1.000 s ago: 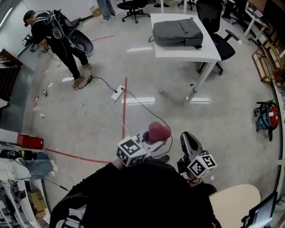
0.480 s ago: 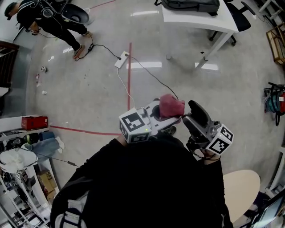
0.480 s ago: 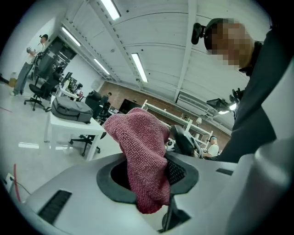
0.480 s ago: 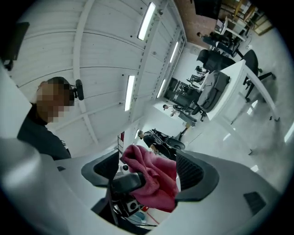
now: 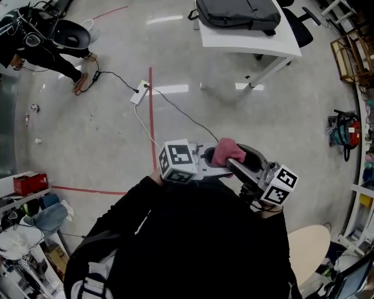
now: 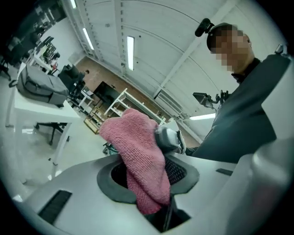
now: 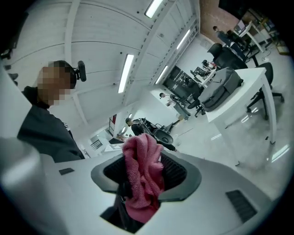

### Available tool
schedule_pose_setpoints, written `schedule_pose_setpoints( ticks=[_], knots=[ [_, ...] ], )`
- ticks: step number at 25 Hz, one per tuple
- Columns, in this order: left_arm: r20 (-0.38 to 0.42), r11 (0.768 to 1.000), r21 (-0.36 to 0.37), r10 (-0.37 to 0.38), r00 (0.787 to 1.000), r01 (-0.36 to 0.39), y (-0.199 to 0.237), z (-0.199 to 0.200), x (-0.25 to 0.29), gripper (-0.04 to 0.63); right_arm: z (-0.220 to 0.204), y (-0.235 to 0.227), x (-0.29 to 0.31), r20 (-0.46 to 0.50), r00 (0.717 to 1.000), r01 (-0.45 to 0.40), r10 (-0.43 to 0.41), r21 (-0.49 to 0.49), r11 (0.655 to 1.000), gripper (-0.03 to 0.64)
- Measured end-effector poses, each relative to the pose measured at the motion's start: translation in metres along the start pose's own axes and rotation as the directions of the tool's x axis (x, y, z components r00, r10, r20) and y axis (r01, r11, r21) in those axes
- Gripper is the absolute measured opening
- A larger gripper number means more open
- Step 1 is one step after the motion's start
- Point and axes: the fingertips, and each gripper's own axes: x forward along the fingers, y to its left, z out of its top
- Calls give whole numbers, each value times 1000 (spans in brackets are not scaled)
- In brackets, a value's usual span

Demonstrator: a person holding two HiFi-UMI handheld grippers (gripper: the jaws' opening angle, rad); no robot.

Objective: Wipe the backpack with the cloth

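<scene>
The grey backpack (image 5: 236, 13) lies flat on a white table (image 5: 245, 42) across the room, far from both grippers; it also shows in the left gripper view (image 6: 34, 87) and the right gripper view (image 7: 220, 87). In front of my chest the two grippers point at each other. The left gripper (image 5: 217, 159) is shut on a pink cloth (image 5: 227, 152) that bunches up out of its jaws (image 6: 138, 156). The right gripper (image 5: 234, 163) has its jaws closing round the same cloth (image 7: 142, 179), with gaps still showing on both sides of it.
A person (image 5: 35, 41) bends over at the far left beside a black chair. A white power strip (image 5: 139, 93) with cables and a red floor line (image 5: 151, 117) lie between me and the table. A round wooden table (image 5: 310, 251) is at my right.
The two grippers have come together at my chest. The right gripper, shut and apart from the cloth before, now has its jaws apart around the cloth in the left gripper.
</scene>
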Motion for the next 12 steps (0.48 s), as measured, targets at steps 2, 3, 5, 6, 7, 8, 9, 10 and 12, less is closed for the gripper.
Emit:
schedule_pose_setpoints(
  ticks=[2,3,5,6,7,8,9,10,12],
  knots=[
    [40,996,-83,-31,999,34,13,5,-13,143,6,-11,14,7,999,39,-39,-4,999,149],
    [64,992,-118,-37,997,44,20,8,-18,143,9,-17,22,10,998,56,-56,-8,998,139],
    [98,986,-158,-31,995,46,36,14,-28,143,15,-27,36,12,995,95,-95,-22,995,122],
    [109,985,-167,-25,994,43,44,17,-32,144,18,-32,42,12,994,112,-112,-30,993,117],
    [117,984,-171,-20,993,40,51,20,-36,146,22,-37,48,14,992,125,-124,-35,992,114],
    [123,984,-171,-16,992,37,57,23,-39,147,25,-40,53,16,991,133,-133,-40,990,112],
    [126,985,-168,-13,992,34,62,27,-42,149,29,-43,58,18,990,139,-138,-44,989,110],
    [127,986,-163,-9,992,30,66,31,-45,150,33,-45,62,20,990,142,-141,-48,989,109],
    [136,987,-160,3,991,19,73,38,-50,155,41,-48,68,25,990,142,-141,-48,989,107]
  ],
)
